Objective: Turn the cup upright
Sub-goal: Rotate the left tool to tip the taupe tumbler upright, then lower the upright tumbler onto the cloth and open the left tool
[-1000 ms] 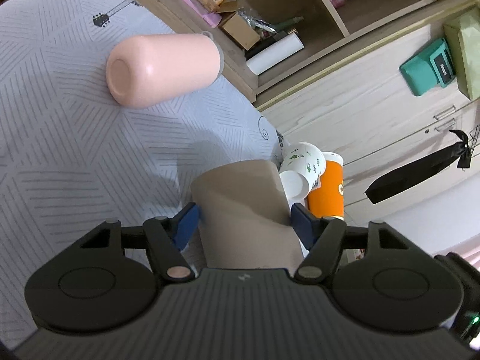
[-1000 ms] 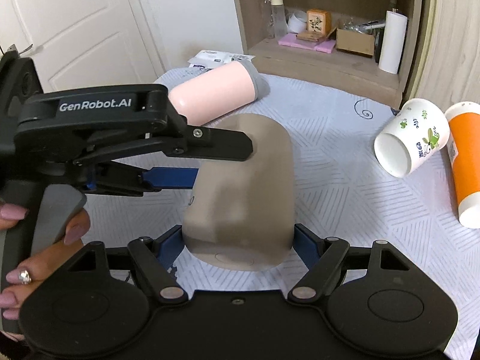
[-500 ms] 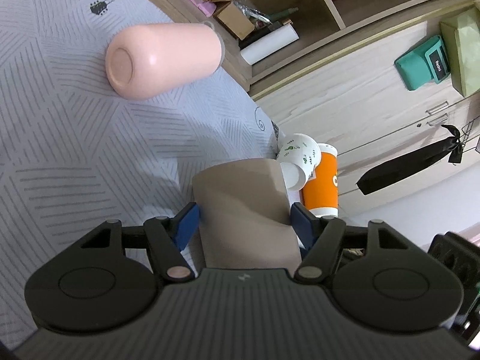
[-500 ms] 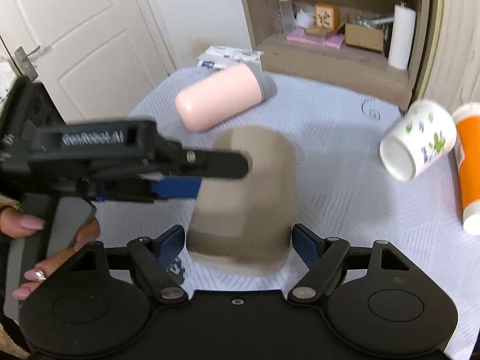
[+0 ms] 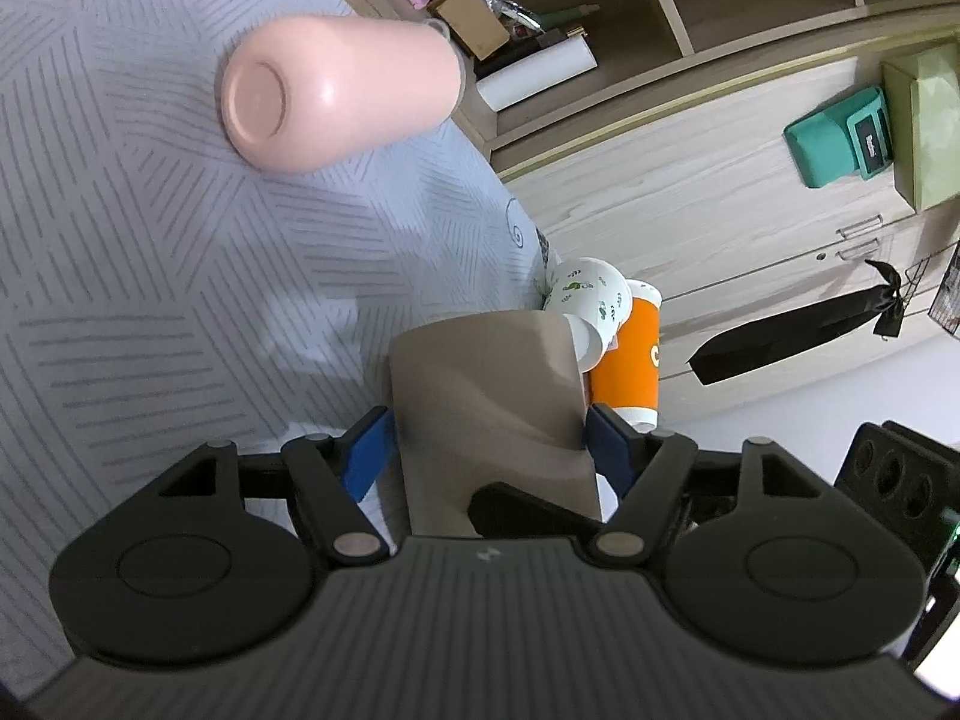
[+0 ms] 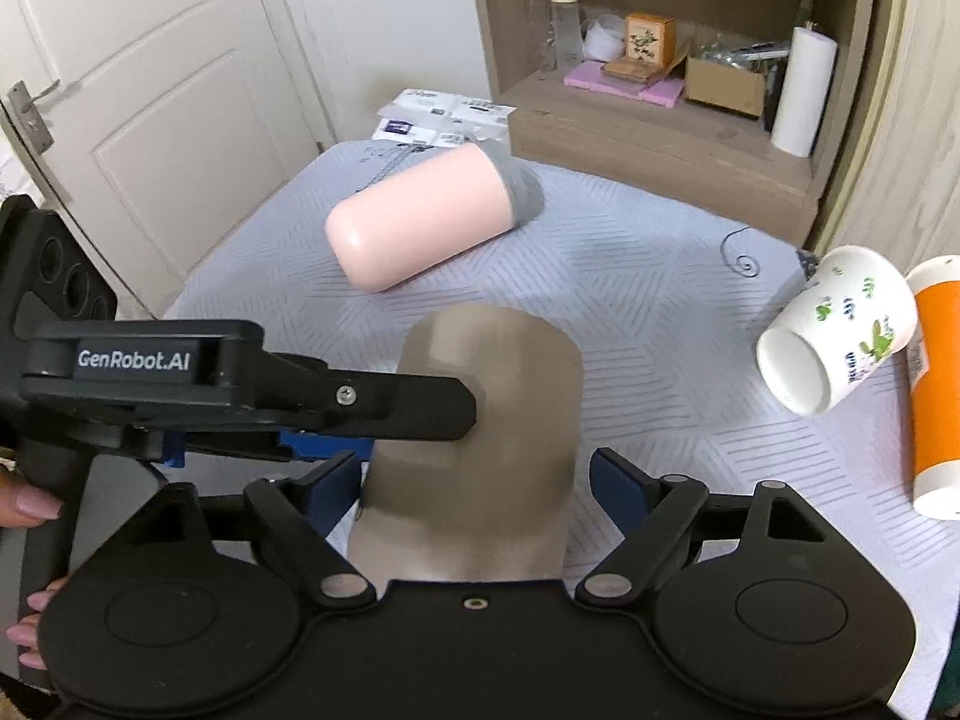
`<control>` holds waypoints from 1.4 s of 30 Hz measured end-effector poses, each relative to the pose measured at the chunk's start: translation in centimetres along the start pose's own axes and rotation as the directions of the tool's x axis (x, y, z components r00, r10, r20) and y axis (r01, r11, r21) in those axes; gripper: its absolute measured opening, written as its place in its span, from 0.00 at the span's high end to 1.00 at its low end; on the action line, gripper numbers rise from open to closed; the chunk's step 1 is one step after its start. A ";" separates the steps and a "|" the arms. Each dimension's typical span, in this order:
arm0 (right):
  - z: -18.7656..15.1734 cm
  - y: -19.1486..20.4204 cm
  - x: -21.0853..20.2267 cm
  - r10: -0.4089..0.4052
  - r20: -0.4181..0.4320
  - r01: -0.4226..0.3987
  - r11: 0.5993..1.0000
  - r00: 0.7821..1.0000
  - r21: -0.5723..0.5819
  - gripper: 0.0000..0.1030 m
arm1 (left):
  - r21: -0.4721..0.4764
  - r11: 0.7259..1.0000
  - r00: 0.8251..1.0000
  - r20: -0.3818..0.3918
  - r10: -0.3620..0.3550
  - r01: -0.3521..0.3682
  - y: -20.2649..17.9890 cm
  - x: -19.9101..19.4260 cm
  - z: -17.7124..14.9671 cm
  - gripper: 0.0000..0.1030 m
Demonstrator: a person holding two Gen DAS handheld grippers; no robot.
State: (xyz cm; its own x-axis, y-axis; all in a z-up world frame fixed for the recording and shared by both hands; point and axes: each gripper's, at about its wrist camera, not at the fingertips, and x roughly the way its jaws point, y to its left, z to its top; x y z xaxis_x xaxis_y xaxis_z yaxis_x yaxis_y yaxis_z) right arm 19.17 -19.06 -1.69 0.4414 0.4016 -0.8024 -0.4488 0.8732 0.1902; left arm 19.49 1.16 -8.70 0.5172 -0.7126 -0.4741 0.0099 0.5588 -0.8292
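A tan cup (image 5: 489, 402) sits between the blue pads of my left gripper (image 5: 487, 444), which is shut on its sides. In the right wrist view the same tan cup (image 6: 492, 414) stands with its closed end up. My right gripper (image 6: 477, 480) straddles it with a gap at the right pad, so it is open. The left gripper's finger (image 6: 384, 399) crosses the cup from the left. A pink cup (image 6: 420, 219) lies on its side farther back; it also shows in the left wrist view (image 5: 336, 93).
A white leaf-print cup (image 6: 837, 330) and an orange cup (image 6: 939, 384) lie at the table's right edge. The grey patterned cloth (image 6: 630, 300) covers the table. A wooden shelf (image 6: 660, 120) with boxes and a paper roll stands behind. A white door (image 6: 150, 90) is at left.
The tan cup has been raised and tilted more upright between the grippers. The right gripper's pads have drawn slightly away from it. The other cups have not moved.
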 end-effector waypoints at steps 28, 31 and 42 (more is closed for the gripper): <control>-7.9 2.4 -5.2 -0.002 0.364 0.045 0.993 0.931 -0.111 0.23 | 0.519 0.855 1.000 0.026 0.006 -0.018 -6.4 -2.2 -3.8 0.28; -8.2 2.7 -5.0 0.002 0.397 0.052 0.991 0.918 -0.125 0.23 | 0.534 0.845 0.999 0.035 0.007 -0.024 -6.6 -2.5 -3.7 0.28; -7.4 3.9 -3.4 -0.019 0.466 0.121 0.974 0.884 -0.189 0.24 | 0.576 0.815 0.994 0.110 0.003 -0.066 -6.2 -3.0 -2.8 0.28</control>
State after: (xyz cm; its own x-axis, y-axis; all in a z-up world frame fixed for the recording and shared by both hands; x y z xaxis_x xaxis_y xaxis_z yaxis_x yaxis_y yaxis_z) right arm 10.17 -19.02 -2.38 0.7613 0.4674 -0.4495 -0.5310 0.8472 -0.0185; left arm 15.51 -1.35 -2.91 0.6086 -0.6597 -0.4410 0.4663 0.7470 -0.4739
